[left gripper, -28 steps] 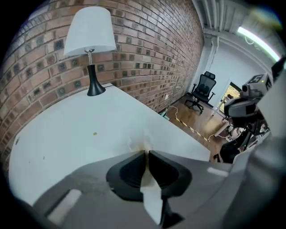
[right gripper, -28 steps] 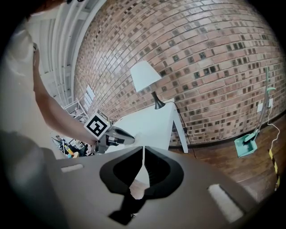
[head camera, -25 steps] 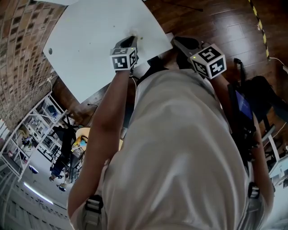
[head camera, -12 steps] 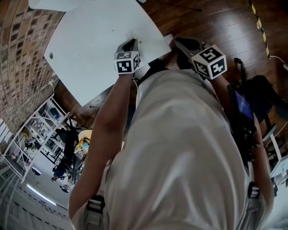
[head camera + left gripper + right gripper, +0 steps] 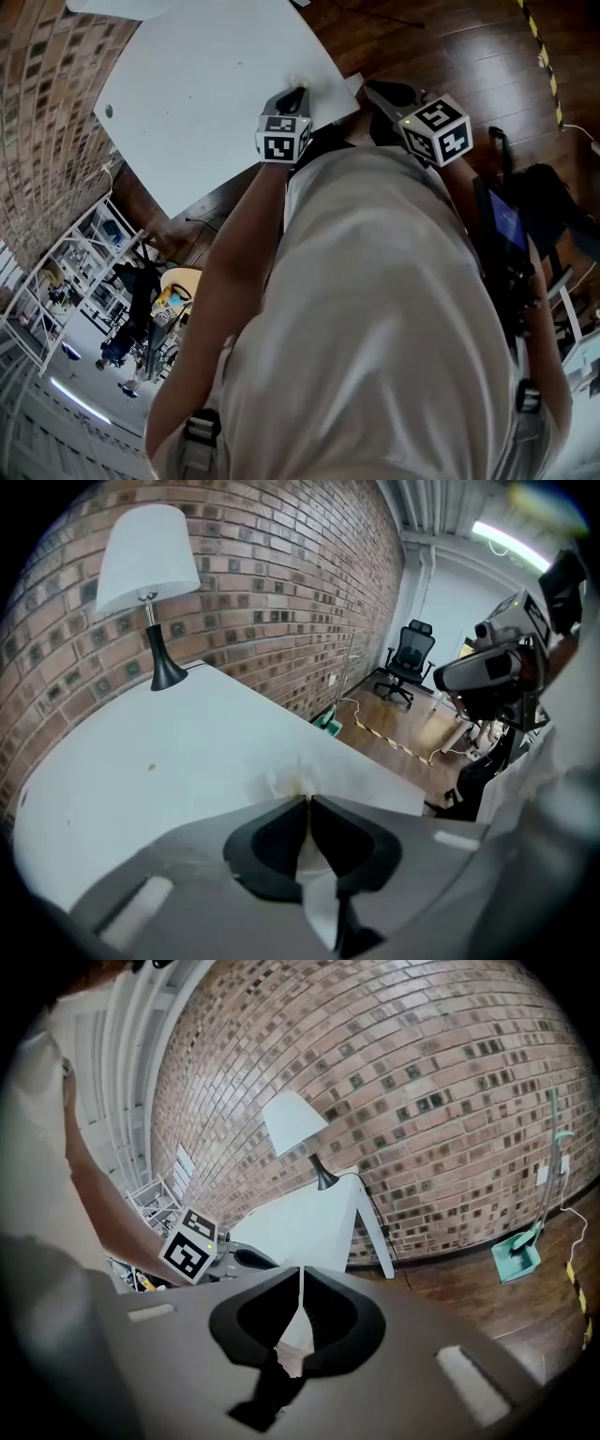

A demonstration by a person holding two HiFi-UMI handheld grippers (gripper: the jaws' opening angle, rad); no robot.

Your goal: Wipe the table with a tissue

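Tissue [image 5: 292, 782] on table [image 5: 141, 761], lamp [image 5: 148, 574] behind

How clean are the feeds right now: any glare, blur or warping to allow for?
Head view: evenly lit and sharp, though the person's torso fills most of it. Left gripper view: fisheye bends the brick wall, the ceiling light flares, the tissue at the jaws is soft. Right gripper view: same bending, black corners, no glare.

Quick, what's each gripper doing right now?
Left gripper: closed on the tissue.
Right gripper: closed, nothing clearly held.
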